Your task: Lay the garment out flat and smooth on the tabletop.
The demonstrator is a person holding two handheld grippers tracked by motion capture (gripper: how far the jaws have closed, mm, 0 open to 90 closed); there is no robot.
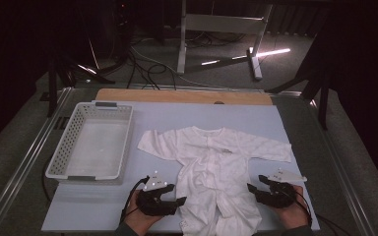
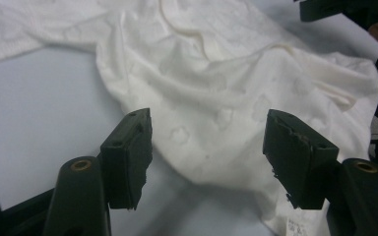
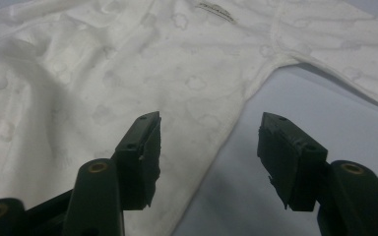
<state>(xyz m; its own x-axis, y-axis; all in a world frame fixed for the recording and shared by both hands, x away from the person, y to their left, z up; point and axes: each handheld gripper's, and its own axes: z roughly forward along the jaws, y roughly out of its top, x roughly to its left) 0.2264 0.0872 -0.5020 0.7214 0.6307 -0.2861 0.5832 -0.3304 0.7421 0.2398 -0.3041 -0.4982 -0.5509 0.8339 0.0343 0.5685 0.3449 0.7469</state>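
A pale blue mat (image 1: 103, 206) covers the table, with a strip of bare wood (image 1: 182, 96) along its far edge and grey metal rails (image 1: 24, 157) down the left and right sides. The room beyond is dark: black cables (image 1: 145, 66) lie on a grey floor, a white table frame (image 1: 221, 29) stands at the far middle, and bright streaks of light (image 1: 270, 52) fall on the floor at the far right.

On the left of the mat sits a white basket (image 1: 66, 142) with perforated walls. Right of it, at the middle, a white babygrow (image 1: 211, 162) lies flat on its back, sleeves spread left and right, legs toward the near edge; the cloth is creased around the body, and a small label (image 3: 215, 12) shows on the chest.

The left gripper (image 2: 206, 147) is at the near edge, just left of the babygrow's lower body. Its jaws stand wide apart above the hem, gripping nothing. The right gripper (image 3: 209, 152) is at the near right, just beside the garment's right edge, its jaws likewise wide apart over the cloth's border and the mat, empty.
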